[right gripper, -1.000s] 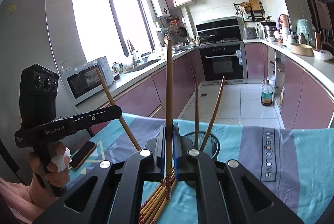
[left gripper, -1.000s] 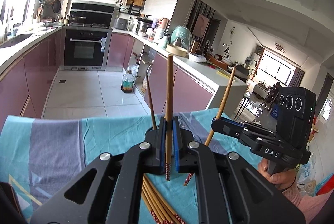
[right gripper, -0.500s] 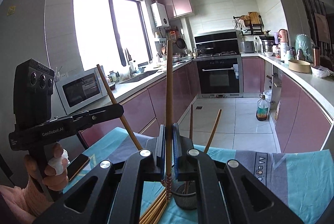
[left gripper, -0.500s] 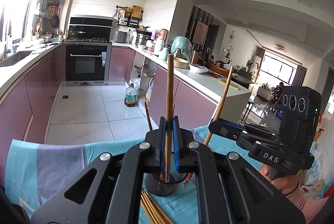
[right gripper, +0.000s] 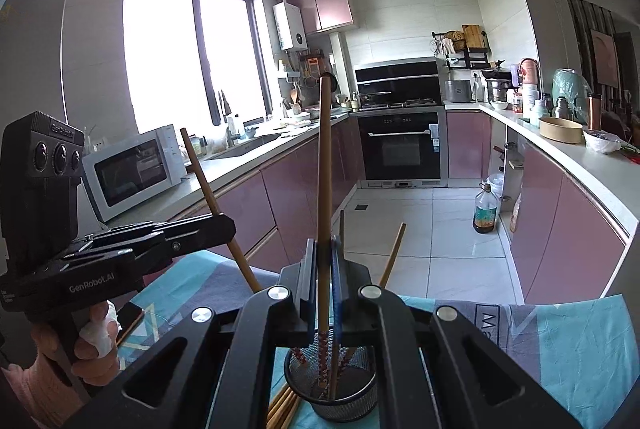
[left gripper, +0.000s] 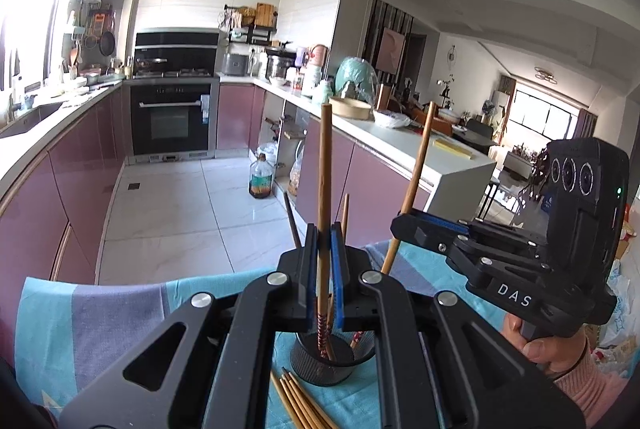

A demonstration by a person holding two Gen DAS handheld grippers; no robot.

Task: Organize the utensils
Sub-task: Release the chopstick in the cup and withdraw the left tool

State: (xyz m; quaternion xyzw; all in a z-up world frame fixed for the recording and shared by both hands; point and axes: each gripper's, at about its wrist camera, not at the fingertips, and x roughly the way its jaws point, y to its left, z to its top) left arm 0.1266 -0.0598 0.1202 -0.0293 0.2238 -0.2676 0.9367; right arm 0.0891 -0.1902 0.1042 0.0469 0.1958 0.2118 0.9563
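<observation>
A black mesh holder (left gripper: 325,361) (right gripper: 332,385) stands on the teal cloth under both grippers, with two chopsticks leaning in it. My left gripper (left gripper: 325,253) is shut on an upright wooden chopstick (left gripper: 323,197) whose patterned tip is inside the holder. My right gripper (right gripper: 323,257) is shut on another chopstick (right gripper: 324,165), its tip also inside the holder. Each gripper shows in the other's view, the right gripper (left gripper: 404,225) and the left gripper (right gripper: 224,225). Several loose chopsticks (left gripper: 298,403) lie on the cloth beside the holder.
The teal and grey tablecloth (left gripper: 100,321) covers the table. A dark phone (right gripper: 130,315) lies on it near the left hand. Beyond the table edge are the kitchen floor, purple cabinets (right gripper: 568,225) and an oven (left gripper: 172,121).
Both grippers have lowered their chopsticks so the patterned tips now sit inside the mesh holder, which has come fully into view below the jaws.
</observation>
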